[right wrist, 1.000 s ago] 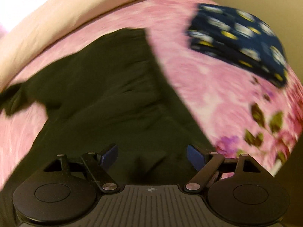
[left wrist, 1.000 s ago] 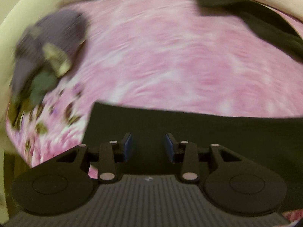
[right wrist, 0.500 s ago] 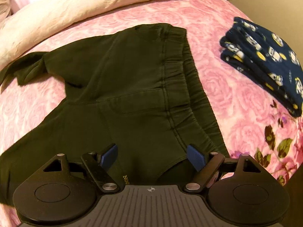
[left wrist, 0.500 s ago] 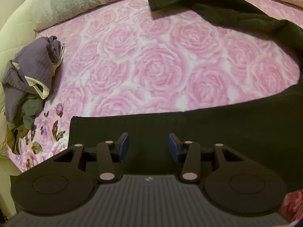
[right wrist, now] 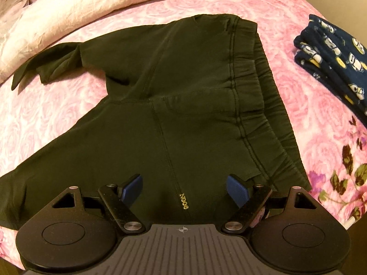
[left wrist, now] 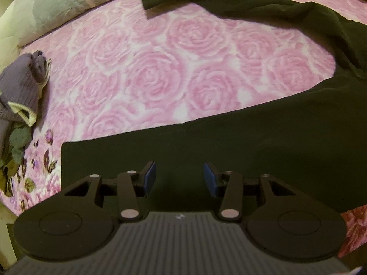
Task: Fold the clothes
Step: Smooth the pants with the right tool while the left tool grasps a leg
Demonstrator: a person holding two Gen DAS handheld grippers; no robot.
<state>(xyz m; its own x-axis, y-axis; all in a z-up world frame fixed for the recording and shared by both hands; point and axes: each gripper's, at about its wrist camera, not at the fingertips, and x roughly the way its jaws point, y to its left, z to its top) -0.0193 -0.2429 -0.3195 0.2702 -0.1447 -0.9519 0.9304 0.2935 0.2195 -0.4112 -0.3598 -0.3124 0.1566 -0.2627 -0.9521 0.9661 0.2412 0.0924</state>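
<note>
Dark trousers: a pair of near-black trousers (right wrist: 183, 114) lies spread on the bed, waistband toward the right in the right wrist view, legs running off to the left.
Waistband: the gathered elastic waistband (right wrist: 254, 105) runs from the far side down toward the right gripper, with a looser fold of cloth beside it.
Lettering: small yellow lettering (right wrist: 184, 201) sits on a seam just ahead of the right gripper, between its fingers.
Near leg: in the left wrist view one trouser leg (left wrist: 229, 151) lies flat across the foreground, its straight hem end at the left.
Far leg: the other trouser leg (left wrist: 206, 2) stretches along the far side, rumpled, its end near the pillows.
Left gripper: the left gripper (left wrist: 180, 178) hovers over the near leg, blue pads well apart, nothing between them; whether it touches the cloth I cannot tell.
Right gripper: the right gripper (right wrist: 183, 189) is over the hip area by the waistband, fingers spread wide, holding nothing.
Bedspread: a pink rose-pattern bedspread (left wrist: 160, 73) covers the bed under everything.
Folded garment: a navy garment with a yellow-and-white print (right wrist: 332, 52) lies folded at the right, apart from the trousers.
Crumpled clothes: a purple-grey heap of clothes (left wrist: 20, 96) sits at the left edge of the bed, well apart from the near leg.
Pillows: pale cream pillows (right wrist: 80, 6) line the far side of the bed.
</note>
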